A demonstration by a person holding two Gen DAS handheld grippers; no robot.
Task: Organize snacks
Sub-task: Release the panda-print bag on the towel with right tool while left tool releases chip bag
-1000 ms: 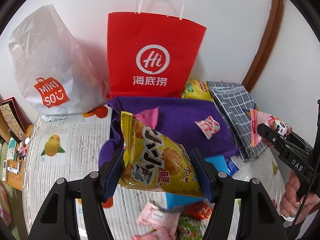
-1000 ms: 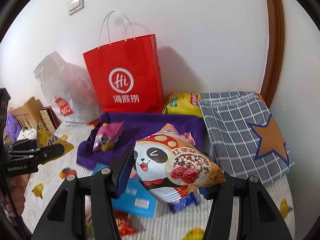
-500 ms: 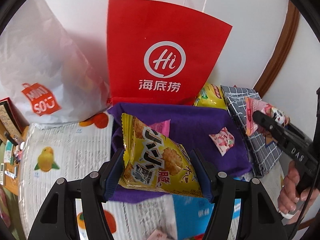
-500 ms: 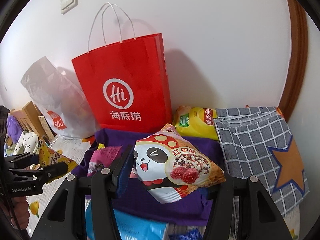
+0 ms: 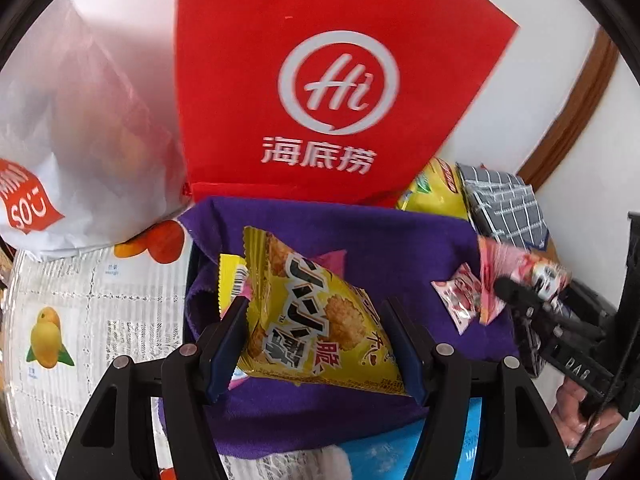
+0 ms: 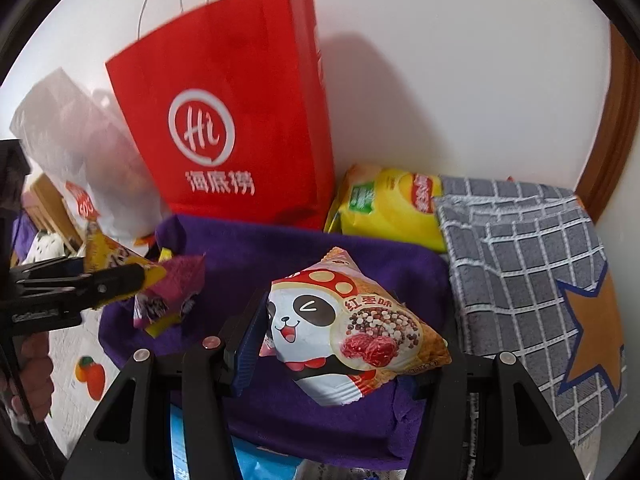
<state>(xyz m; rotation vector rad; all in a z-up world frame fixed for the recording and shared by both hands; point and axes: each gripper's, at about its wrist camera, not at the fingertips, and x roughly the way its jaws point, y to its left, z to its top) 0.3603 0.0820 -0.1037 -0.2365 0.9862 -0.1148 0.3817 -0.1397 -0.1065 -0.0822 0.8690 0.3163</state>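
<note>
Both of your claws are loaded and out over the purple bin (image 5: 360, 236) at the back of the tabletop (image 5: 76, 280), right in front of the red paper bag (image 5: 320, 80) against the wall. Your left claw (image 5: 316, 344) is clamped on the yellow cracker packet (image 5: 316, 320), squeezing it across its width, and the packet stands tilted with one corner up. Your right claw (image 6: 344, 344) grips the panda snack pouch (image 6: 352, 328) the same way, above the bin's near right part.

Watch the risks here. These pouches are puffy and slick, so if you let go while this high and tilted, I'd expect one to bounce off the soft rim (image 6: 320, 236) and land on the tabletop or on the grey checked cloth (image 6: 520, 264) to the right. Your two claws are also close together: in the left view the right claw's tip sits just beside the small pink packet (image 5: 460, 300) already in the bin, and a careless swing could knock it or clip the other claw. A hard squeeze could also pop a bag.

Both hands angle steeply down and forward, wrists fairly level, with your fingers (image 5: 580, 408) wrapped on the right handle at the frame's lower right edge.
</note>
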